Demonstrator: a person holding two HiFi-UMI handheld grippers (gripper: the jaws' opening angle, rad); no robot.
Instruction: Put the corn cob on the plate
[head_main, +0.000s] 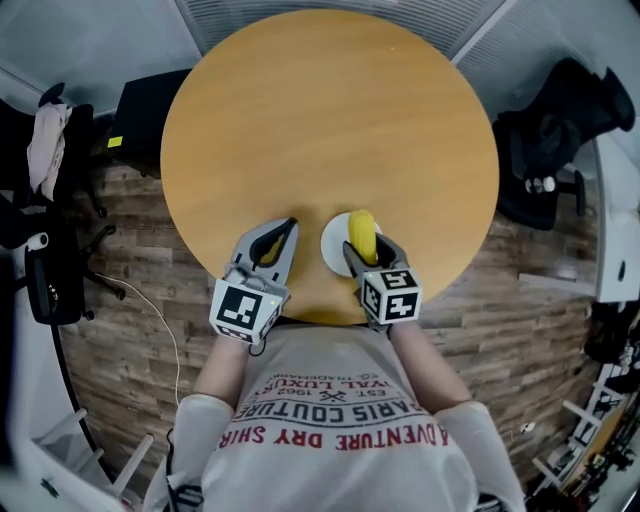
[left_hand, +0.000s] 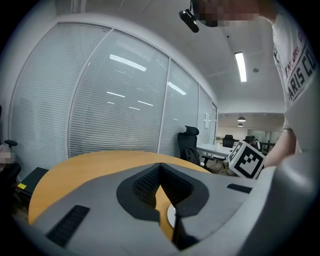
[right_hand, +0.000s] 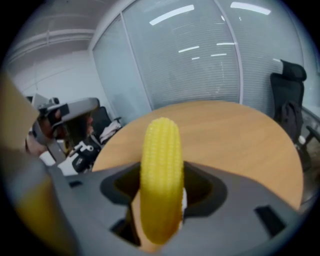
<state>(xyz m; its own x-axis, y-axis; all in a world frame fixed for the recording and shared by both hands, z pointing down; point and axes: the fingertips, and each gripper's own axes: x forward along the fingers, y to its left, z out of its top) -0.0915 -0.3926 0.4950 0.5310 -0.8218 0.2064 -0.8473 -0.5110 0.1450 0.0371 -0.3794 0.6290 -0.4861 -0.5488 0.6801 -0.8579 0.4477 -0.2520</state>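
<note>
Gripping the corn cob in my right claw, jaws clamped on its sides, cob over the white plate, near edge of the round table, my left claw closed on nothing, beside the plate

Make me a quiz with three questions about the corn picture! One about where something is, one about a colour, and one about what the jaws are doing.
1. Where is the corn cob?
A) inside a box
B) over the plate
C) inside a bowl

2. What colour is the plate?
A) white
B) red
C) black

3. What are the right gripper's jaws doing?
A) wide open, holding nothing
B) closed on the corn cob
C) holding a cup

Answers:
1 B: the head view shows the cob above the plate.
2 A: the plate shows white beside the yellow cob.
3 B: the right gripper view shows the cob clamped between the jaws.
</note>
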